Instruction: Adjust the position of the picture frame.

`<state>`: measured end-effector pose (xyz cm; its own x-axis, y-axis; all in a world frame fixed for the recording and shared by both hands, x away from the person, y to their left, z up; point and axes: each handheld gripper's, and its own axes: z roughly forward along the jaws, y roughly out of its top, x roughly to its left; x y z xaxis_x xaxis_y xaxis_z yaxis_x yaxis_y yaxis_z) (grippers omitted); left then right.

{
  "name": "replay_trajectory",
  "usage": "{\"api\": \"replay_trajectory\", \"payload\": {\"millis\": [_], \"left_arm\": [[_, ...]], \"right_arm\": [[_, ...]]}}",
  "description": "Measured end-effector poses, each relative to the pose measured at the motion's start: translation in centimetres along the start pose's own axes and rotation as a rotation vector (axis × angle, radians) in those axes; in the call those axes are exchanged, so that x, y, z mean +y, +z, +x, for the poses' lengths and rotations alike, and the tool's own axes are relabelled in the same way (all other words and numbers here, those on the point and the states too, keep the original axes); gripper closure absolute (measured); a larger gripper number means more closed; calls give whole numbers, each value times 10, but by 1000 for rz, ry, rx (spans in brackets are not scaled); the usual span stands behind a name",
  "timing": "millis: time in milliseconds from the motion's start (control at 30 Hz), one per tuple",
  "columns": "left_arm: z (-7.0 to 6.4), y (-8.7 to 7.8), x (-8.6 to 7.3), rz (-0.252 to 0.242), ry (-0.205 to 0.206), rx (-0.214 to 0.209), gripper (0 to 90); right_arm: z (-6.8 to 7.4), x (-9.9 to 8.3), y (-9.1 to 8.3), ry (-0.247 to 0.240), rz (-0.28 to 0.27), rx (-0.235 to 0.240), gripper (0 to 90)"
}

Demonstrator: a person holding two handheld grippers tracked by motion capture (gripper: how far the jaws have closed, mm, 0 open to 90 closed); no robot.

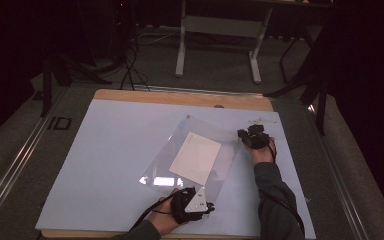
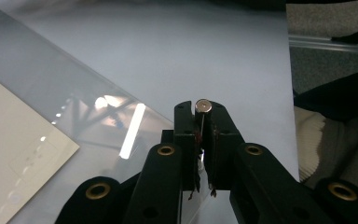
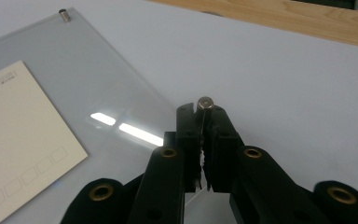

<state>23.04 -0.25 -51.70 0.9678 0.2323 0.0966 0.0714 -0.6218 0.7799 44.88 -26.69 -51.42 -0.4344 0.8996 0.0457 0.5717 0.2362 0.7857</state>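
We see the left tool (image 2: 203,112) pinching a small metal peg (image 2: 203,106) at the clear sheet (image 1: 190,155), lower middle; the right tool (image 3: 204,108) pinches another peg (image 3: 205,102).

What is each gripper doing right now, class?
Left gripper: shut on a small metal stud at the clear sheet corner.
Right gripper: shut on another metal stud.

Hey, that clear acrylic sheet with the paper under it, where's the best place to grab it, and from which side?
By the small metal studs at its corners. The clear sheet lies flat on the white table, so its face offers no purchase. The left gripper and right gripper each already pinch a stud, coming in from outside the corner. Another stud probably suits the same approach.
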Motion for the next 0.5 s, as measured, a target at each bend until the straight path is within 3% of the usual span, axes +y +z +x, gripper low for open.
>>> {"api": "replay_trajectory", "payload": {"millis": [267,500], "left_arm": [[-5,-1,4,18,21,13,849],[-17,3,11,45,68,28,846]], "right_arm": [[19,17,21,-11,17,39,854],[62,33,47,-38,17,119,852]]}}
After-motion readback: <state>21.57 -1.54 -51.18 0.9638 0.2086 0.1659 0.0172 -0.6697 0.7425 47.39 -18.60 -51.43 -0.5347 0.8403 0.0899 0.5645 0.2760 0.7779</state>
